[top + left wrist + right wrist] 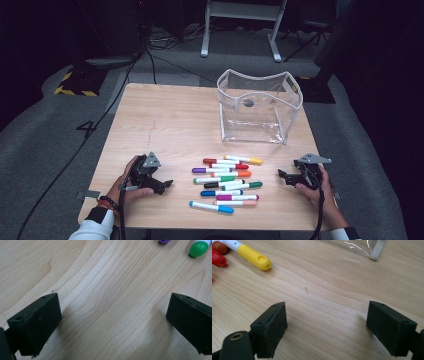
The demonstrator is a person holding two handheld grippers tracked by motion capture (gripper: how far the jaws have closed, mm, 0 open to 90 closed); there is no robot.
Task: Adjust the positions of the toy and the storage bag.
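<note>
A loose heap of white-barrelled markers (227,182) with caps in yellow, red, purple, orange, green, black, blue, pink and peach lies mid-table (165,125) in front of the clear pouch (259,106), between the left gripper (162,185) and right gripper (284,176), both wide open and empty.

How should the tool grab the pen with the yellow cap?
Best guess: grip the yellow-capped pen across its white barrel, near the middle, coming straight down from above. It lies flat on the table at the far edge of the pile, so its far side is free, while a red-capped pen lies close on the near side. The right tool is open and nearest.
</note>
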